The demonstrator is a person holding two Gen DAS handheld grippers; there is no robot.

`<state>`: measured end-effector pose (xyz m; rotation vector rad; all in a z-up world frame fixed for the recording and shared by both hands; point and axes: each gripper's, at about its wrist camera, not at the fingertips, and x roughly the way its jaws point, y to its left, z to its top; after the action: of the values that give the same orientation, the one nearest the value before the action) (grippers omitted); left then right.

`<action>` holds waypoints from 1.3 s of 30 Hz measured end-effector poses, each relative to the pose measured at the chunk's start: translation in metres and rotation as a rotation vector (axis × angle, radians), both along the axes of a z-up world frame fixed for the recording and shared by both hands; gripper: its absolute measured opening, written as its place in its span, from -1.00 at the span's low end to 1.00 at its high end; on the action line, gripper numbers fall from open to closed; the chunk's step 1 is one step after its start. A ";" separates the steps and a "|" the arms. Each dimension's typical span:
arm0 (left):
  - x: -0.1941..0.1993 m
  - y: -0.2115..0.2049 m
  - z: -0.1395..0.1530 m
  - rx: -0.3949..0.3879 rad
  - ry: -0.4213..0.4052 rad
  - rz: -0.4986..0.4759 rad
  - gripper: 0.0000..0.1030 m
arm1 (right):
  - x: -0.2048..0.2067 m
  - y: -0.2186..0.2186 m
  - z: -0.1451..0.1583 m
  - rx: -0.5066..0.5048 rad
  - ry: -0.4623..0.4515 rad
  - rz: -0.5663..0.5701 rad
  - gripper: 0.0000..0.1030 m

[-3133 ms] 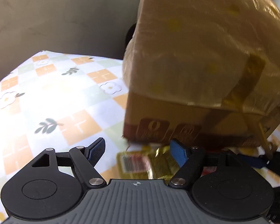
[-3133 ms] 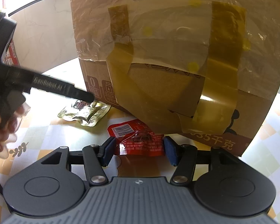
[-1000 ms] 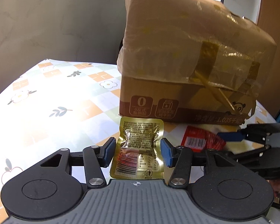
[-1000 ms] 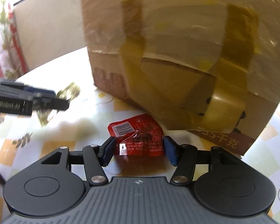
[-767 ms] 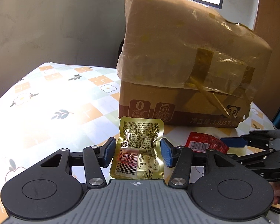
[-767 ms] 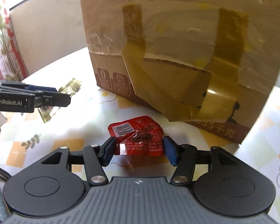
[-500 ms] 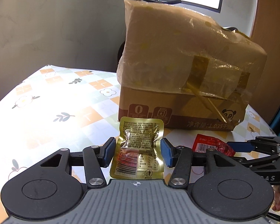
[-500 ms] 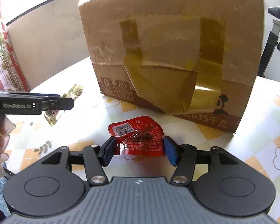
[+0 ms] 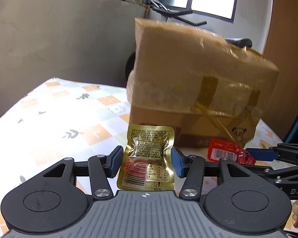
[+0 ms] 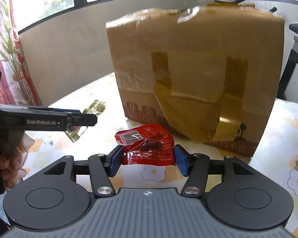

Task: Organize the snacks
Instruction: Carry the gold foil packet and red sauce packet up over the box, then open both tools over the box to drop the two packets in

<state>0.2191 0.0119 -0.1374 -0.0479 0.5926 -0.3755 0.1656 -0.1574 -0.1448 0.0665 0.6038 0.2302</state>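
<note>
box (image 10: 196,75): sits on the table (image 9: 49,119), toward the far side
left packet (image 9: 149,158): in the left gripper (image 9: 146,163), up off the table, in front of the box
right packet (image 10: 149,144): in the right gripper (image 10: 147,163), also in front of the box, just right of the left one
wall (image 9: 59,49): behind the box

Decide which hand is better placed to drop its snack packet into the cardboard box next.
Neither clearly: the left gripper holds a gold packet, the right gripper a red packet, both facing the box.
</note>
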 end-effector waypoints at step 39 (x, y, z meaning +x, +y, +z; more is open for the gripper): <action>0.138 -0.064 0.130 0.035 -0.143 -0.094 0.78 | 0.147 -0.095 0.132 -0.099 -0.061 -0.233 0.60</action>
<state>0.3575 -0.0525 -0.0070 0.0404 0.4610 -0.4557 0.3125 -0.2525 -0.0123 0.0336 0.5405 -0.0231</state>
